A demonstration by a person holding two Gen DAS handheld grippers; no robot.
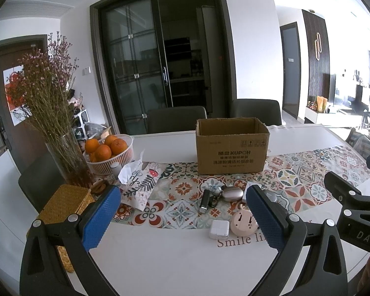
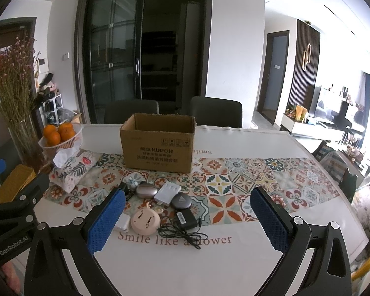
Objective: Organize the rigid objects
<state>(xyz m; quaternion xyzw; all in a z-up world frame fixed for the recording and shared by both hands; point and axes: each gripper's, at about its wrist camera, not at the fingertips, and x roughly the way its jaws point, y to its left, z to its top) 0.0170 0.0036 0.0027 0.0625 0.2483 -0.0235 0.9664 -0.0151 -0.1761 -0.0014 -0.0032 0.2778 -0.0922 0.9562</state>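
An open cardboard box (image 1: 231,145) (image 2: 159,144) stands on the patterned table runner. In front of it lie small items: a pink round device (image 2: 145,221) (image 1: 243,223), a white cube charger (image 1: 219,229), a black adapter with cable (image 2: 185,219), a white block (image 2: 167,193), a grey oval case (image 2: 181,201), a silver oval case (image 2: 146,190) (image 1: 232,193), and a black lighter-like stick (image 1: 204,201). My left gripper (image 1: 182,219) is open and empty above the table, near the items. My right gripper (image 2: 187,222) is open and empty, over the adapter.
A basket of oranges (image 1: 108,153), a vase of dried flowers (image 1: 69,157), a floral tissue pouch (image 1: 141,185) and a woven box (image 1: 61,207) stand at the left. Two dark chairs (image 2: 217,112) are behind the table. The table's edge (image 2: 340,197) curves at right.
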